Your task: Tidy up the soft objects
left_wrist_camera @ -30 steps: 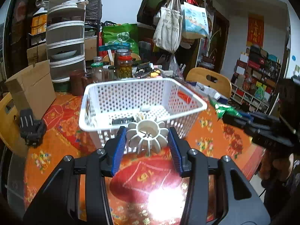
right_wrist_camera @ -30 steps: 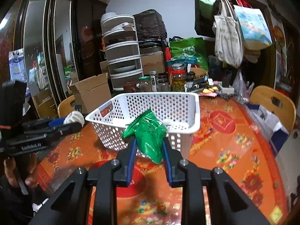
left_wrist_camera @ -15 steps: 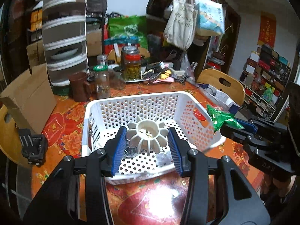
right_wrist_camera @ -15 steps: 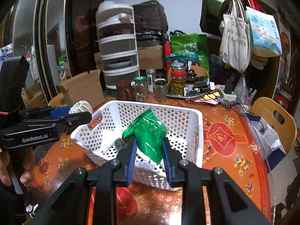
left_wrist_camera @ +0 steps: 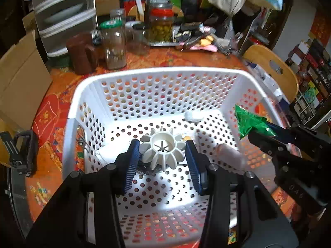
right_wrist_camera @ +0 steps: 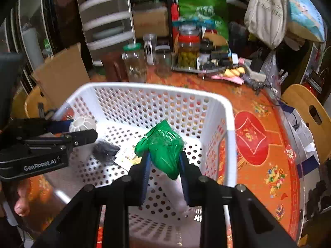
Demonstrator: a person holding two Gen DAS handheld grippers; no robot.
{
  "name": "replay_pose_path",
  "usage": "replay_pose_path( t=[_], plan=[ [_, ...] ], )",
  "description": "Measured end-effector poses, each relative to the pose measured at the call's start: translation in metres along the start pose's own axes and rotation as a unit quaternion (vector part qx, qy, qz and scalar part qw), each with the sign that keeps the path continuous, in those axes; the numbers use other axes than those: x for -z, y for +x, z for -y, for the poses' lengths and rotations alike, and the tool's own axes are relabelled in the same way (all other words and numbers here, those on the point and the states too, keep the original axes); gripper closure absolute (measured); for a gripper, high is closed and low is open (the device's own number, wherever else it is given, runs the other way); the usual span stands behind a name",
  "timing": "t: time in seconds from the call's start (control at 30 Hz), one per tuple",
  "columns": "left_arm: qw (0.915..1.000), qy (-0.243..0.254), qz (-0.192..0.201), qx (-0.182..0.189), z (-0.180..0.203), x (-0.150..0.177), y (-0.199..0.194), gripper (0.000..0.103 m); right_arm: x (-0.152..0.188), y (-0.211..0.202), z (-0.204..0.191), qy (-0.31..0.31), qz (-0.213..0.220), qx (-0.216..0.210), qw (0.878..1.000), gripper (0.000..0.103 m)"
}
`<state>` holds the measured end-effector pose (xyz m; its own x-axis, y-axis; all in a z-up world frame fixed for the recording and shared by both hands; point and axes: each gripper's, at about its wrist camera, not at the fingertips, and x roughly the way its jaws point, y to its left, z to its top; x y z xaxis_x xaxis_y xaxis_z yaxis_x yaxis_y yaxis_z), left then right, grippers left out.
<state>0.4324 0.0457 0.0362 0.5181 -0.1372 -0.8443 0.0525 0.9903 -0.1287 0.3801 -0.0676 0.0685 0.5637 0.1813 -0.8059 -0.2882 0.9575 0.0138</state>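
A white perforated basket [left_wrist_camera: 86, 95] stands on the orange table; it also shows in the right wrist view [right_wrist_camera: 229, 124]. My left gripper [left_wrist_camera: 162, 155] is shut on a white ribbed gear-shaped piece [left_wrist_camera: 163, 152] and holds it over the basket's inside. My right gripper [right_wrist_camera: 163, 161] is shut on a green crinkled packet [right_wrist_camera: 163, 146], also over the basket, at its right side. The packet also shows in the left wrist view [left_wrist_camera: 248, 122]. A dark fuzzy item [right_wrist_camera: 104, 150], a small white lump [left_wrist_camera: 193, 116] and a pale roll [left_wrist_camera: 229, 155] lie on the basket floor.
Glass jars [left_wrist_camera: 114, 43] and a brown mug [left_wrist_camera: 81, 54] stand behind the basket. A cardboard box [left_wrist_camera: 18, 84] is at the left, a black clip [left_wrist_camera: 22, 153] near the table edge. Wooden chairs [right_wrist_camera: 308, 113] stand at the right.
Both grippers have moved forward and down over the basket, each still holding its item. The basket now fills both views.
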Motion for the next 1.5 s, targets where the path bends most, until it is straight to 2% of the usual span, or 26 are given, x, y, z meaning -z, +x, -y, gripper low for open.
replay_pose_path(
  t=[0.23, 0.53, 0.67, 0.73, 0.83, 1.0, 1.1, 1.2, 1.27, 1.5],
  plan=[
    [0.9994, 0.001, -0.031, -0.015, -0.004, -0.004, 0.029, 0.061, -0.005, 0.027, -0.007, -0.010, -0.032, -0.003, 0.999, 0.077],
    [0.9990, -0.002, -0.039, -0.022, -0.005, -0.004, 0.037, 0.060, -0.008, 0.038, -0.014, -0.018, -0.049, -0.006, 0.999, 0.071],
    [0.9992, -0.002, -0.035, -0.022, -0.004, -0.002, 0.033, 0.045, -0.009, 0.036, -0.014, -0.015, -0.047, -0.010, 0.999, 0.067],
    [0.9994, -0.001, -0.029, -0.020, -0.002, -0.002, 0.029, 0.043, -0.008, 0.034, -0.015, -0.015, -0.045, -0.011, 0.999, 0.065],
    [0.9996, 0.001, -0.022, -0.019, -0.001, -0.001, 0.023, 0.038, -0.006, 0.030, -0.014, -0.014, -0.039, -0.016, 0.999, 0.059],
    [0.9998, 0.002, -0.007, -0.019, 0.000, 0.003, 0.009, 0.027, -0.004, 0.016, -0.011, -0.011, -0.020, -0.023, 0.999, 0.042],
    [0.9998, -0.001, 0.003, -0.019, -0.003, 0.005, -0.001, 0.022, -0.003, 0.007, -0.010, -0.009, -0.014, -0.023, 1.000, 0.039],
    [0.9997, -0.003, 0.013, -0.020, -0.005, 0.007, -0.011, 0.016, 0.000, -0.004, -0.007, -0.005, -0.003, -0.028, 1.000, 0.031],
    [0.9997, -0.005, 0.020, -0.015, -0.005, 0.009, -0.018, 0.012, 0.003, -0.012, -0.006, -0.003, 0.004, -0.027, 1.000, 0.022],
    [0.9989, 0.005, 0.045, -0.010, 0.001, 0.027, -0.048, 0.007, 0.018, -0.038, -0.009, -0.003, 0.018, -0.036, 0.999, 0.014]
  ],
)
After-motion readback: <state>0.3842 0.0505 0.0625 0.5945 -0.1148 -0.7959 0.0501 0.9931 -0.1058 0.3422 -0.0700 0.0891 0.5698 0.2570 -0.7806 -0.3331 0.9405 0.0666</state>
